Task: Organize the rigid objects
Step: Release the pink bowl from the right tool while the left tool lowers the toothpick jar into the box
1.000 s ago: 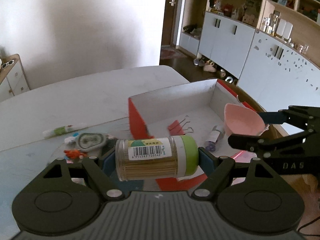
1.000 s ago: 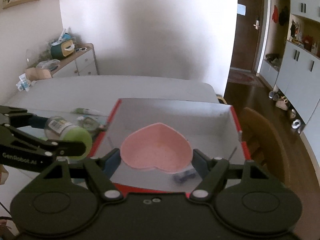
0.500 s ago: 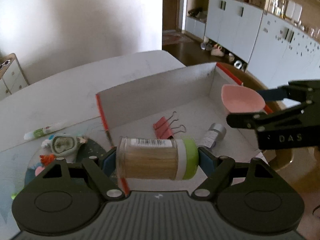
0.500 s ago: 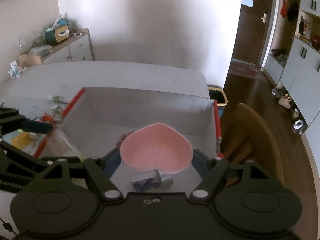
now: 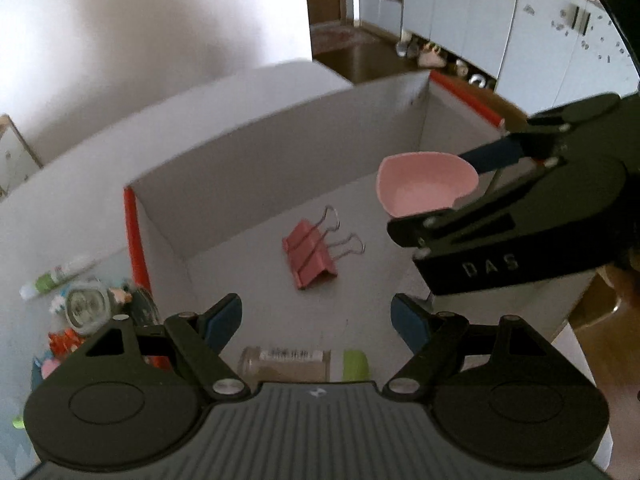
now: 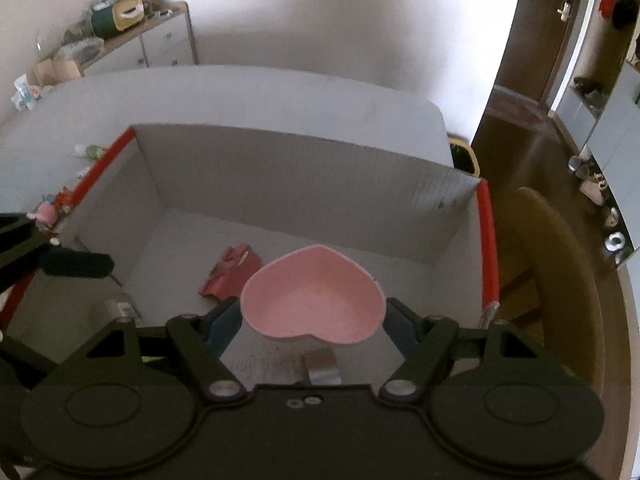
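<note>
Red-edged cardboard box point(image 6: 304, 184) filling mid-frame. Right gripper point(image 6: 314, 316) clamped on pink heart dish point(image 6: 314, 300), low centre, above box floor. Left gripper point(image 5: 316, 320) gaping, empty; toothpick jar point(image 5: 286, 362) lying beneath. Best lowered onto bare floor right of binder clips point(image 5: 310, 252) before release.

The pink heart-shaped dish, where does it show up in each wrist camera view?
Left wrist: pink heart-shaped dish at right of centre, held by the right gripper over the box.
Right wrist: bottom centre, between that gripper's fingers.
Shared landmark: pink binder clips on the box floor.
</note>
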Available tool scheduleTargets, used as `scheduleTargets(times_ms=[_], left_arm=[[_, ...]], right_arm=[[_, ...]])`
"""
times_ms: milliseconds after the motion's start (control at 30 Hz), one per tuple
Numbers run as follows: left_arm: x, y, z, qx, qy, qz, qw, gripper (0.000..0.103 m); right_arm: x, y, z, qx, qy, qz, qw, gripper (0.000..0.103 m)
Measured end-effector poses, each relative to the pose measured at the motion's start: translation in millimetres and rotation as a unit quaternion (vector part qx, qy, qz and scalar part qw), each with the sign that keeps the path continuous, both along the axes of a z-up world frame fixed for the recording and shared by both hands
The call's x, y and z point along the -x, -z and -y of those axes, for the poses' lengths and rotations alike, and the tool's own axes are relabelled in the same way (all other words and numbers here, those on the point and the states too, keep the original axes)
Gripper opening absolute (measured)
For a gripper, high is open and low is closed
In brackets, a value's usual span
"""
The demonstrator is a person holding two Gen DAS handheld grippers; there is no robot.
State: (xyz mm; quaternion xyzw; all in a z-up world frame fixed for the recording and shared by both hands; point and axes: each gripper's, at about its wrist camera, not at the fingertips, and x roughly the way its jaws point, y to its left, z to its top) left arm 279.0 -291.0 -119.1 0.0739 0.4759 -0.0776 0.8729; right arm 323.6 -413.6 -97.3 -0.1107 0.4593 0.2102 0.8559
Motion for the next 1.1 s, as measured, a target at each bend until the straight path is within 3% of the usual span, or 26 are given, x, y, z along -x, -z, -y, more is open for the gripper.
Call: scheduleTargets(times_ms=[300,433,1100], left_arm=[[-1,10,4,-0.023,0.001,-0.019,0.9996,0.081],[2,10,5,-0.027,-0.001,-0.018,0.9995,0.081],[26,-26,0,0.011,-0.038,0.032,0.9987,0.082]], right_arm=[[-2,9,-5,0.023,-0.028,-0.045,0.998,0.077],[0,9,-6,0.022,-0.036,-0.051,0.998,0.083],[15,-27,6,-0.035,-0.031,-0.019,0.999,0.086]])
